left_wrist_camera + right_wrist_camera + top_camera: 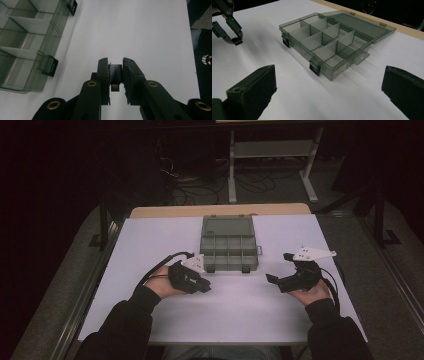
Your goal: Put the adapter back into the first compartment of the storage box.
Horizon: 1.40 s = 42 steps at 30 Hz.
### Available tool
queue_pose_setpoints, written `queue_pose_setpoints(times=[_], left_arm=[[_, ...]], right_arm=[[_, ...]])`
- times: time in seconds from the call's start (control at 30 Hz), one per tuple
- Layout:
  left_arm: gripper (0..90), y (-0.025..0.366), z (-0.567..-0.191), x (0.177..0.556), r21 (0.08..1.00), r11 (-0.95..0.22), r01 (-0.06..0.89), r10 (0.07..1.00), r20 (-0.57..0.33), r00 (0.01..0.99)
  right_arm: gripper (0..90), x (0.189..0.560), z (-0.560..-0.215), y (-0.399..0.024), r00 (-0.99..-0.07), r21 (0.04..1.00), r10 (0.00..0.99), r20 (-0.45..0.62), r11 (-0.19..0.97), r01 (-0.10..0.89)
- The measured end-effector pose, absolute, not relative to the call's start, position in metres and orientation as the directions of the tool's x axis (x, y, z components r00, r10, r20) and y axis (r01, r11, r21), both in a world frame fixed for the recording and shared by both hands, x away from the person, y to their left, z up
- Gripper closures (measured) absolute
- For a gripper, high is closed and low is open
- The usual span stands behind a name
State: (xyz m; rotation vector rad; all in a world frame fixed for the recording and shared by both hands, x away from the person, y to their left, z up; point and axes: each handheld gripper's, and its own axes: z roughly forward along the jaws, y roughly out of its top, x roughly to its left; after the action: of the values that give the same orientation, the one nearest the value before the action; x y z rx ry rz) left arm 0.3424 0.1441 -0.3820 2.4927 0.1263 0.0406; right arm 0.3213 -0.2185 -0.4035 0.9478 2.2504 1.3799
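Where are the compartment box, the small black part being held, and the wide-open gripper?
box [329,37]: right gripper view, middle divider.
black part [116,75]: left gripper view, its face between the jaws.
right gripper [280,268]: high view, gap between fingertips.

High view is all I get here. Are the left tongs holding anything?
Observer: Yes. In the left gripper view, the left tongs are shut on a small black part.
Operator: And the right tongs?
Observer: The right gripper view shows the right tongs wide open, with nothing between them.
Operator: Is anything in the box yet?
Observer: No. Close up in the right gripper view, every compartment of the organiser box looks empty.
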Motion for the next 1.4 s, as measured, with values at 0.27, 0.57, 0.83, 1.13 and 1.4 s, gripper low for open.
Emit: queue_pose_setpoints(times=[0.27, 0.57, 0.83, 1.13, 1.4], left_arm=[[76.3, 0.145, -0.367, 0.351, 0.610, -0.788, 0.084, 0.111, 0.006, 0.994], [76.3, 0.149, -0.358, 0.363, 0.600, -0.794, 0.097, 0.132, 0.016, 0.991], [76.3, 0.159, -0.352, 0.373, 0.604, -0.788, 0.122, 0.168, 0.021, 0.986], [76.3, 0.162, -0.346, 0.385, 0.613, -0.779, 0.135, 0.193, 0.030, 0.981], [76.3, 0.161, -0.343, 0.396, 0.613, -0.777, 0.140, 0.197, 0.027, 0.980]], right_arm=[[0.0, 0.321, -0.404, -0.218, -0.722, 0.878, 0.690, 0.059, 0.308, 0.366], [0.0, 0.321, -0.404, -0.218, -0.724, 0.877, 0.687, 0.058, 0.312, 0.367], [0.0, 0.321, -0.404, -0.217, -0.724, 0.876, 0.687, 0.058, 0.313, 0.367], [0.0, 0.321, -0.404, -0.217, -0.725, 0.875, 0.686, 0.059, 0.313, 0.368], [0.0, 0.321, -0.404, -0.217, -0.727, 0.874, 0.684, 0.059, 0.316, 0.368]])
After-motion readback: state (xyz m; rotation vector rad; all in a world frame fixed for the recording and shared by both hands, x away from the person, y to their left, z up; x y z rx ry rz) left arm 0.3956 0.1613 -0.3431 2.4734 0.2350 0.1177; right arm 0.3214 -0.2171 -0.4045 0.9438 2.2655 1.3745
